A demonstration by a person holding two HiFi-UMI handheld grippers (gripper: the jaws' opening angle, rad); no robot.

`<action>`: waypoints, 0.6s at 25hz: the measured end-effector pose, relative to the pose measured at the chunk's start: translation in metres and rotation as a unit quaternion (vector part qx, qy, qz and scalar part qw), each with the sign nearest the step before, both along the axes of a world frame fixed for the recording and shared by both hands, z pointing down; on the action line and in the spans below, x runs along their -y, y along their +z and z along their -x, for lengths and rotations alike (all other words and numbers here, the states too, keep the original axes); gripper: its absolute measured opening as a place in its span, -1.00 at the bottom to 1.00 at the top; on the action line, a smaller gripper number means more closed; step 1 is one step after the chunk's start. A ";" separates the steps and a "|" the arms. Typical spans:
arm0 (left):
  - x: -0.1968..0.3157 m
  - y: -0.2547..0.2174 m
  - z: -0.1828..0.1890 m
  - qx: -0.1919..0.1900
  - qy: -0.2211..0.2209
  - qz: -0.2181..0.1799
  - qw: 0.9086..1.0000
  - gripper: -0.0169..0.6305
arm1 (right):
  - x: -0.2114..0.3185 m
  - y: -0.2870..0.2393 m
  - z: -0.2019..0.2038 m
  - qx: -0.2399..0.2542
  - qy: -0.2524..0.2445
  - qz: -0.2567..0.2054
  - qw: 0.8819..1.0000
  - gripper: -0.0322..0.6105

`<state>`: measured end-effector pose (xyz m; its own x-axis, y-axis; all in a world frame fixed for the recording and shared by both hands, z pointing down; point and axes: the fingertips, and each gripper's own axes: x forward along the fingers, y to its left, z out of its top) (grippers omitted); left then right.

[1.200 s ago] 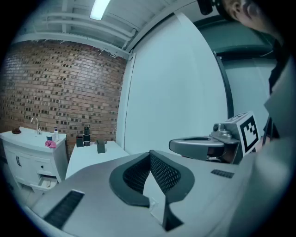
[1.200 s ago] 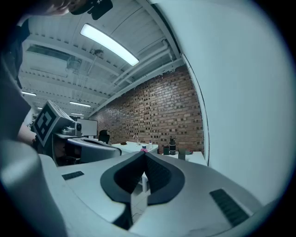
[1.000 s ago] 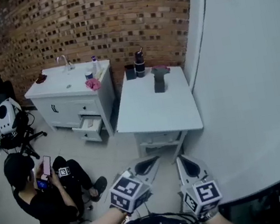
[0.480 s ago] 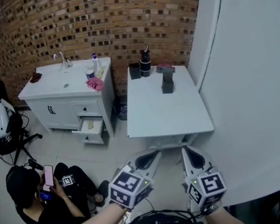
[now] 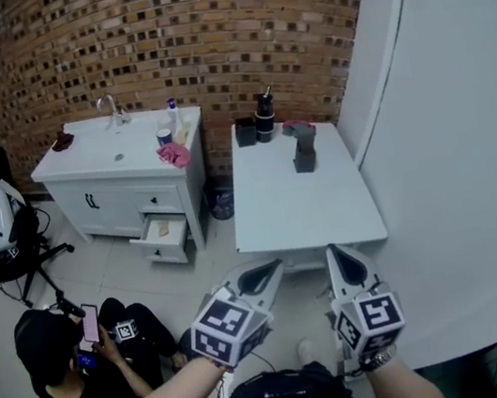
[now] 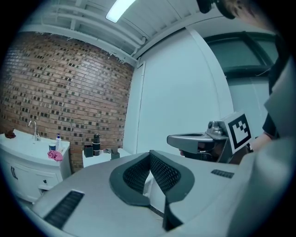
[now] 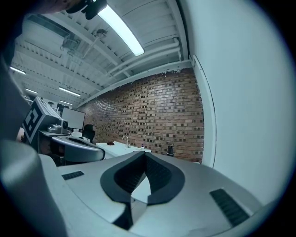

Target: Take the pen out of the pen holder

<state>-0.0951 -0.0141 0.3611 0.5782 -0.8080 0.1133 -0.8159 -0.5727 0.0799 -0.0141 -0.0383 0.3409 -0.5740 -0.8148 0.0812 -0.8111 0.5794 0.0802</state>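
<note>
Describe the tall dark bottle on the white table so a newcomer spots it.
Find the white table against the brick wall, right of the sink cabinet. At its back edge stands the tall dark bottle, between a low black box and a pinkish cloth; it is the tallest thing there.

head view looks steeply down, gripper views look level; all share the far brick wall (image 5: 201, 39).
</note>
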 end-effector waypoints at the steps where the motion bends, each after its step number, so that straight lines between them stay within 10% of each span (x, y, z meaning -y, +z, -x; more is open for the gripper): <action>1: 0.004 0.000 0.001 0.000 -0.001 -0.001 1.000 -0.94 | 0.004 0.002 0.001 0.000 0.000 0.000 1.000 -0.87; 15: 0.104 0.019 0.004 0.018 -0.020 0.008 1.000 -0.94 | 0.115 0.032 0.006 0.009 -0.006 0.031 0.999 -0.86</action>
